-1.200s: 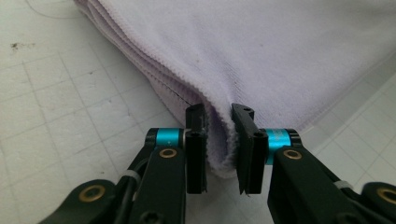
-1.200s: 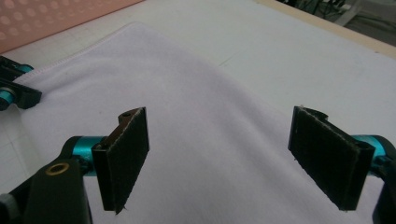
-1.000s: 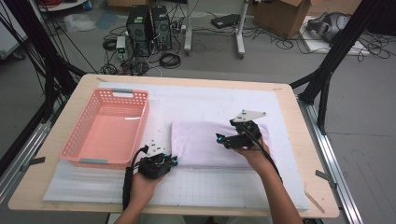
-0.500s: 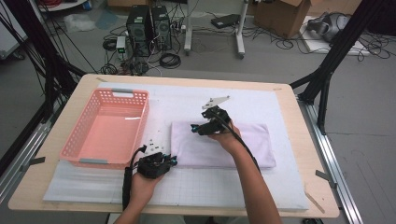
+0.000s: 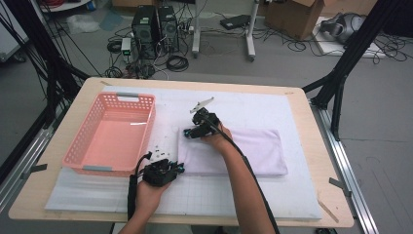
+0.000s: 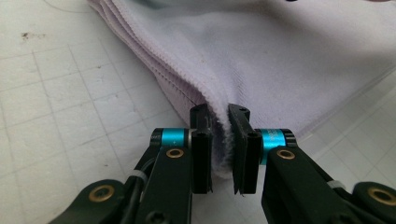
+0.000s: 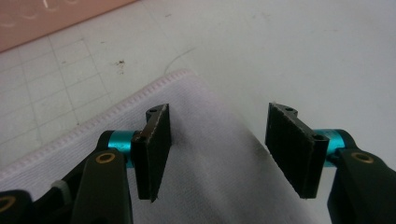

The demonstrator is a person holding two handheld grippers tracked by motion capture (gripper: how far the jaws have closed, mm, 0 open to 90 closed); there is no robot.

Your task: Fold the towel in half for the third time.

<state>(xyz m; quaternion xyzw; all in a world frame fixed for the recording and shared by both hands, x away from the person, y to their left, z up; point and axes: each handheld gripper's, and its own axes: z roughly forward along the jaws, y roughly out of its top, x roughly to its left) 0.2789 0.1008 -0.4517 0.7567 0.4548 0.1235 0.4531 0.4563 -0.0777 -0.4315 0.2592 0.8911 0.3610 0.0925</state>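
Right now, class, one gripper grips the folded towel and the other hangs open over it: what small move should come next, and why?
Probably lower and close the right gripper on the towel corner beneath it. Its jaws stand open over the far left corner, while the left gripper already pinches the near left corner, so both corners would be held.

A pale wooden table [image 5: 321,141] with a white gridded mat [image 5: 253,105] stands on a grey floor [image 5: 380,97]. Behind it sit two black computer towers [image 5: 156,27], tangled cables [image 5: 175,61], a cardboard box [image 5: 292,17] and black frame struts [image 5: 350,53].
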